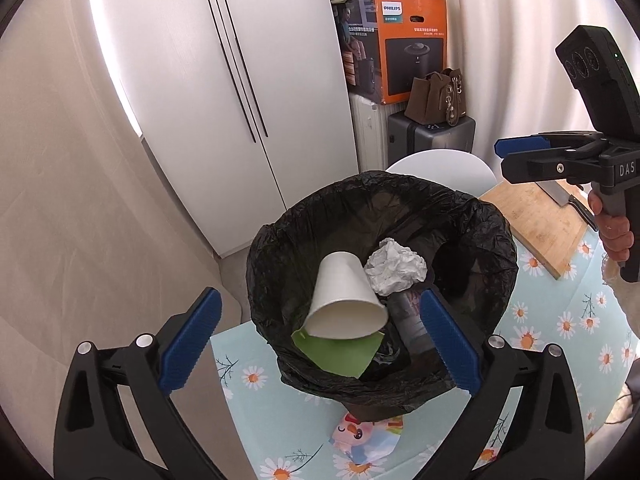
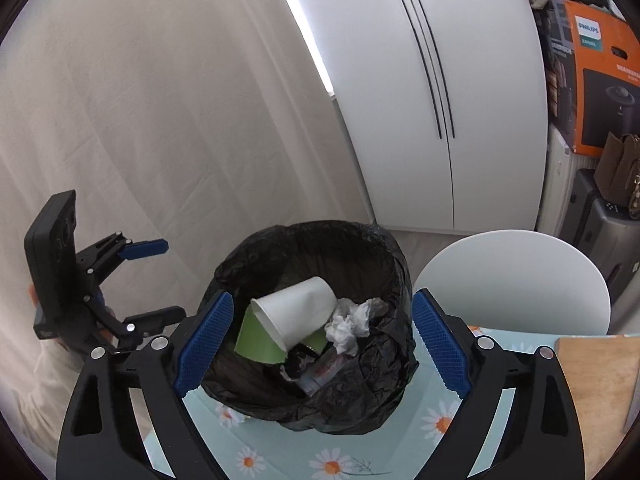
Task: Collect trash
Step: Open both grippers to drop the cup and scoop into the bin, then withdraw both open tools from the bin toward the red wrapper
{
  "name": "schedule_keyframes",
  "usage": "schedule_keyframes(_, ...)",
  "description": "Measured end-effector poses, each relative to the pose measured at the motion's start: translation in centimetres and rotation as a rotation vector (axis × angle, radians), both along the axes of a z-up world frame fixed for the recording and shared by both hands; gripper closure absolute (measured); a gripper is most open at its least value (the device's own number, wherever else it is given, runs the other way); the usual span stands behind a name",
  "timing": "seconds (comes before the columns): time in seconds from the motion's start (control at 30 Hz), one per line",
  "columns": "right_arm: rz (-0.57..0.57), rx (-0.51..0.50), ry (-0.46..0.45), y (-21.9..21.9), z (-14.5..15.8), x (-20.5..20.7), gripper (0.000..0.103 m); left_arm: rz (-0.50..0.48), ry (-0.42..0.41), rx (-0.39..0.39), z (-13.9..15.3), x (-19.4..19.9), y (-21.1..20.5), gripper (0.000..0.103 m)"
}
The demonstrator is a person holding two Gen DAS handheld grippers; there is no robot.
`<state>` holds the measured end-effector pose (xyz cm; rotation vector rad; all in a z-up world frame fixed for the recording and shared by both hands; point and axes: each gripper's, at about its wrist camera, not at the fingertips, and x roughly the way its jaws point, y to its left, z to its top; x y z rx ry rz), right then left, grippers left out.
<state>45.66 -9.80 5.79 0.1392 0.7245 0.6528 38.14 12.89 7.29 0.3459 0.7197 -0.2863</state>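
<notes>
While both the left gripper (image 1: 320, 340) and right gripper (image 2: 322, 344) stand wide open and empty over the bin (image 1: 472, 216) on the bench (image 1: 280, 432), cup (image 1: 344, 300), crumpled paper (image 1: 394, 266) and green card (image 1: 340, 354) lie inside it.

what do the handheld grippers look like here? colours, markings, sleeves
Both identical: black plastic scissor-style arms with silver pivot bolts and ribbed blue pads. The right gripper has "DAS" on its body, a black camera block on top and a grey pistol handle. A pale sleeve shows behind the left gripper.
</notes>
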Motion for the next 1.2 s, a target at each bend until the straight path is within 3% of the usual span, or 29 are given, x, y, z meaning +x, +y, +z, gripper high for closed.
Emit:
schedule_keyframes(0.37, 0.050, -0.090, -0.013, -0.3, -0.5, -6.5, 0.015, 0.049, 0.001, 0.033, -1.0, -7.2, -1.3, 0.006)
schedule_keyframes(0.93, 0.201, -0.201, 0.000, 0.3, -2.8, -18.4, 0.014, 0.211, 0.104, -0.049, -4.3, -18.1, -0.9, 0.006)
schedule_keyframes(1.2, 0.256, -0.209, 0.083, 1.2, -6.0, -22.0, 0.014, 0.268, 0.125, -0.071, -5.6, -22.1, 0.1, 0.006)
